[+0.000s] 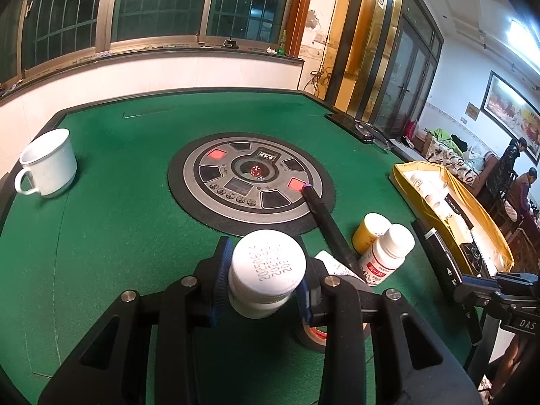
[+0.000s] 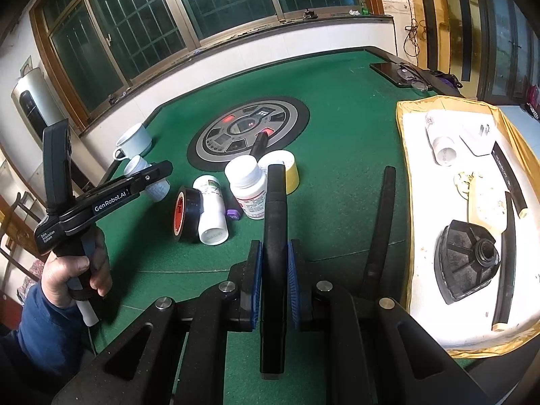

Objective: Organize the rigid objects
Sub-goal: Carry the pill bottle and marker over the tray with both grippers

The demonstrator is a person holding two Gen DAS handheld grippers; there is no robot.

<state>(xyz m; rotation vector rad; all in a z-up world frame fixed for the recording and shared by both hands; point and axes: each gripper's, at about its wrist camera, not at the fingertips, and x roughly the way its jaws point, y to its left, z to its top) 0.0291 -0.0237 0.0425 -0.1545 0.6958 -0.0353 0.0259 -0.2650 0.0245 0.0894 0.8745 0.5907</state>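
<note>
Right now the left gripper has its blue pads clamped on a white pill bottle, cap facing the camera, printed digits on top, lifted clear of the green felt table. From the right wrist view a hand in a blue sleeve holds that gripper up at the left edge, bottle partly hidden behind the fingers.

Right gripper is squeezed tight on a flat black bar-shaped object, standing upright between the pads; what it is, can't tell.

On the felt, near the round control panel with dice in its centre: black marker lying with its tip on the panel rim, yellow container, white bottle with red label upright just beside it, another white bottle lying on its side touching a black tape roll. Small purple cap between the lying bottle and the upright one.

White mug sits well apart at the far left.

Yellow-edged tray at the right holds a white bottle on its side, a white plug adapter, a black wedge-shaped part, and black strips.
</note>
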